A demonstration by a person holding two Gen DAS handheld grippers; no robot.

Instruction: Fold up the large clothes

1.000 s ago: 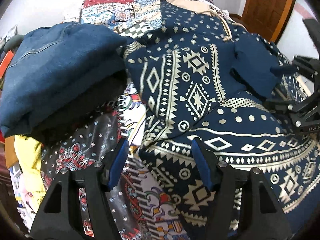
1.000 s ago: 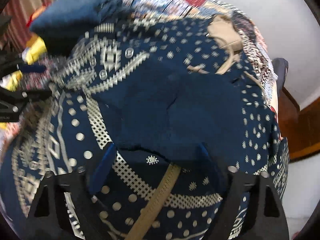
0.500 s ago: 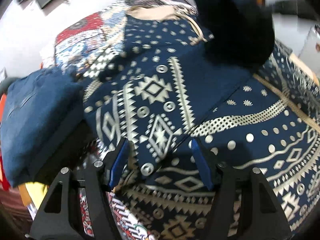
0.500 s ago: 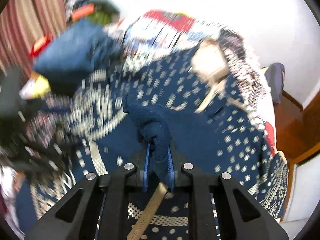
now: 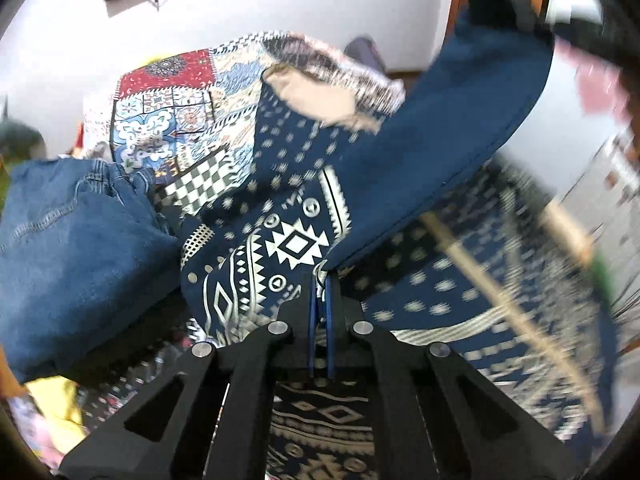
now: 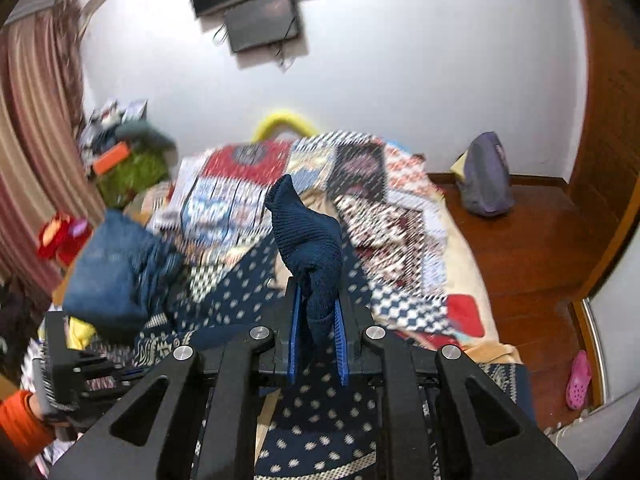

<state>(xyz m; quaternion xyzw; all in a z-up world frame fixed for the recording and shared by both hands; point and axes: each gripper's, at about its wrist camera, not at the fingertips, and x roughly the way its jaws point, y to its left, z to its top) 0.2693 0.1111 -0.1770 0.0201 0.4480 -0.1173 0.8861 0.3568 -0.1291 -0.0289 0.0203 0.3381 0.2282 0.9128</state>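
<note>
A large navy sweater (image 5: 296, 240) with white geometric patterns lies on the bed. My left gripper (image 5: 319, 292) is shut on the sweater's edge near the fold. A plain navy sleeve (image 5: 460, 120) rises from there up to the right, stretched taut. My right gripper (image 6: 317, 300) is shut on the ribbed navy cuff (image 6: 308, 236) and holds it high above the bed. The sweater's dotted part (image 6: 320, 420) hangs below it. The left gripper (image 6: 80, 364) also shows at the lower left of the right wrist view.
A folded pile of blue denim (image 5: 68, 248) lies left of the sweater, also in the right wrist view (image 6: 116, 272). A patchwork bedspread (image 5: 176, 108) covers the bed. A backpack (image 6: 484, 180) sits on the wooden floor. Clutter and a curtain (image 6: 36, 152) are at left.
My left gripper closed on the sweater's edge. My right gripper, shut on the cuff, rose high and pulled the sleeve taut.
</note>
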